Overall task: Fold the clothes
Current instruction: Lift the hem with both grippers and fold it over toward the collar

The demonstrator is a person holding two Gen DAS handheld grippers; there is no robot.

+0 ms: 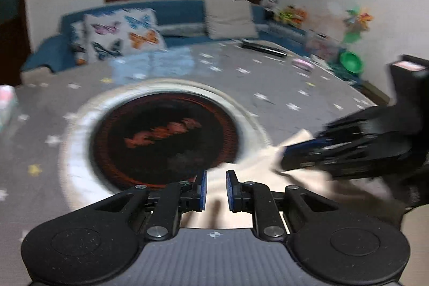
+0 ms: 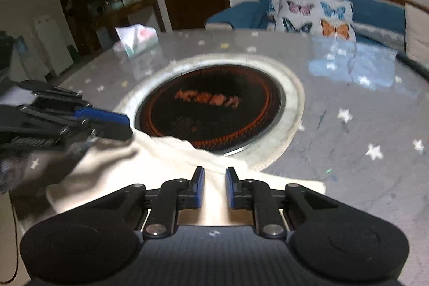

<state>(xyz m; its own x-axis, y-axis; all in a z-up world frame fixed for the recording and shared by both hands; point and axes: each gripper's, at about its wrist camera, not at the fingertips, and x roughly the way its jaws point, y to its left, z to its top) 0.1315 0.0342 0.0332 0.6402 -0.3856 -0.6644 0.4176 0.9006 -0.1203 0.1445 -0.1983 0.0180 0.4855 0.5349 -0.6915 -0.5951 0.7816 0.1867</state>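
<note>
A cream garment [image 2: 150, 165] lies bunched at the near edge of the grey star-patterned table [image 2: 348, 138], partly over the rim of the round hotplate [image 2: 211, 109]. It also shows in the left wrist view [image 1: 257, 173]. My left gripper [image 1: 216, 189] is open just above the cloth, with nothing between its blue pads. My right gripper [image 2: 214, 186] is open over the cloth too. Each gripper shows in the other's view, the right one [image 1: 289, 154] and the left one [image 2: 126, 125], both blurred, with their tips at the cloth's edge.
A tissue box [image 2: 136, 39] stands at the table's far left. A clear plastic bag [image 2: 354, 63] lies behind the hotplate. A blue sofa with butterfly cushions [image 1: 120, 36] runs along the back. Toys and a green bowl [image 1: 351, 62] sit at the right.
</note>
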